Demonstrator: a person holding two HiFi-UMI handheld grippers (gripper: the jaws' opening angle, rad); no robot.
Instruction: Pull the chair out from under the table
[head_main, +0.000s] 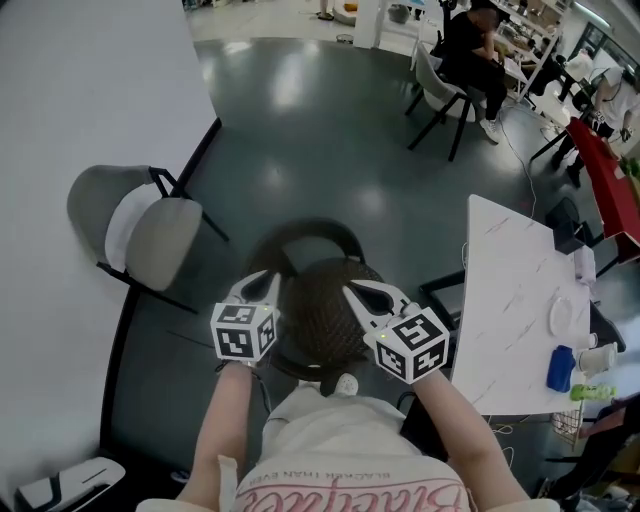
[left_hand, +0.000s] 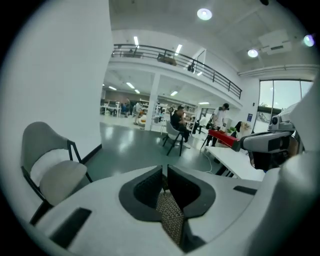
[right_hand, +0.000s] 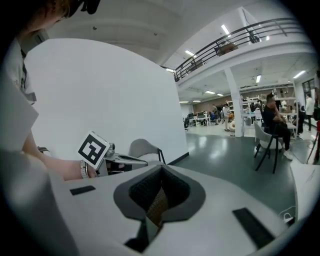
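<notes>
A dark chair with a round brown mesh back stands directly below me, left of the white marble table and apart from its edge. Both grippers are held up over the chair's back and touch nothing. In the head view my left gripper sits over the back's left rim and my right gripper over its right rim. In the left gripper view the jaws stand close together with nothing between them. The right gripper's jaws are also together and empty. A strip of brown mesh shows in the slit beneath each pair.
A grey padded chair stands against the white wall at the left. The table carries a blue cup and a white plate. Farther off a person sits on a chair at other tables, across the dark floor.
</notes>
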